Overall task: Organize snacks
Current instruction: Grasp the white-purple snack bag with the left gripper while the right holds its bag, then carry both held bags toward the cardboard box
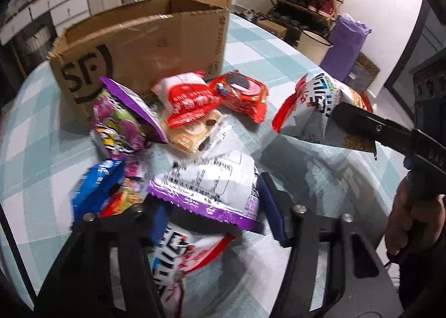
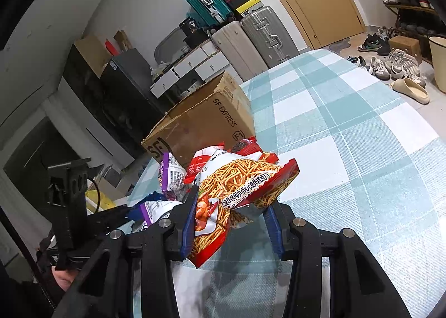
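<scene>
The right gripper (image 2: pixel 228 223) holds a crinkled red-edged bag (image 2: pixel 239 187) printed with thin fried sticks, lifted off the checked cloth (image 2: pixel 362 151), near the carton (image 2: pixel 206 123); the left gripper (image 1: pixel 211 220) gapes around a purple-rimmed white pack (image 1: pixel 211 184) atop the pile, not squeezing it.

Both wrist cams close, facing cardboard box (image 1: pixel 145 48) (image 2: pixel 203 123); shared.
</scene>
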`<state>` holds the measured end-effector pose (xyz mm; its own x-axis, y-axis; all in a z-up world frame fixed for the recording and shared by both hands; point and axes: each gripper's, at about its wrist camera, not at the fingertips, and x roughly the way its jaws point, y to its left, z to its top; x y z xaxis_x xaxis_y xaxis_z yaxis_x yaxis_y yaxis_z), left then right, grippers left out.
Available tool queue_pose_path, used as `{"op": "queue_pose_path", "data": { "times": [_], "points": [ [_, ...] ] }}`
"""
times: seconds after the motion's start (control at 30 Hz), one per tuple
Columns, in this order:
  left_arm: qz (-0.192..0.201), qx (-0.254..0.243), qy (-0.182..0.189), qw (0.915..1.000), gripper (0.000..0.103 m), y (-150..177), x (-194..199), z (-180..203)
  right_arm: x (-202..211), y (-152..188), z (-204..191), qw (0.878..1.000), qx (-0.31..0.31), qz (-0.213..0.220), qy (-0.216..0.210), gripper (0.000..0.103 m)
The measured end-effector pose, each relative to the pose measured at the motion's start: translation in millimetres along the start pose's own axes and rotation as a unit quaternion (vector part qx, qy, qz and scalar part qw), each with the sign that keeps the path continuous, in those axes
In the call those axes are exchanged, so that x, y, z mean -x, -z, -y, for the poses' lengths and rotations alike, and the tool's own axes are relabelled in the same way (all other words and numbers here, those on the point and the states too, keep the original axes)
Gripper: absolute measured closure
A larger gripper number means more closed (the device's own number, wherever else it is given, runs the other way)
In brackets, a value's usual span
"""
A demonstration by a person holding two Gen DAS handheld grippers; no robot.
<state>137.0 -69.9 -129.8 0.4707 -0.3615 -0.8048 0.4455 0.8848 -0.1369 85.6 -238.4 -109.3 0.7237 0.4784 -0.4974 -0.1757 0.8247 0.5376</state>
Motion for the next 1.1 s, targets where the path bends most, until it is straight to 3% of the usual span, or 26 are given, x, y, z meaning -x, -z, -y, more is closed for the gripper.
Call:
{"op": "queue_pose_path", "data": {
  "times": [0.13,0.57,1.1],
  "points": [
    [0.008,0.004,0.010,0.9999,0.064,-2.1,-3.9,-1.5,3.2,1.6,2.7,1.000,-0.005,0.000,0.001,0.060],
    [0.018,0.006,0.015,0.9997,0.064,0.4,6.2,2.0,10.3,3.8,4.1,1.000,-0.008,0.004,0.004,0.060],
    [0.056,0.011,0.016,0.9983,0.064,1.3,51.9,-7.1,19.1,-6.0,-15.0,1.000,0.011,0.012,0.000,0.060]
  ]
}}
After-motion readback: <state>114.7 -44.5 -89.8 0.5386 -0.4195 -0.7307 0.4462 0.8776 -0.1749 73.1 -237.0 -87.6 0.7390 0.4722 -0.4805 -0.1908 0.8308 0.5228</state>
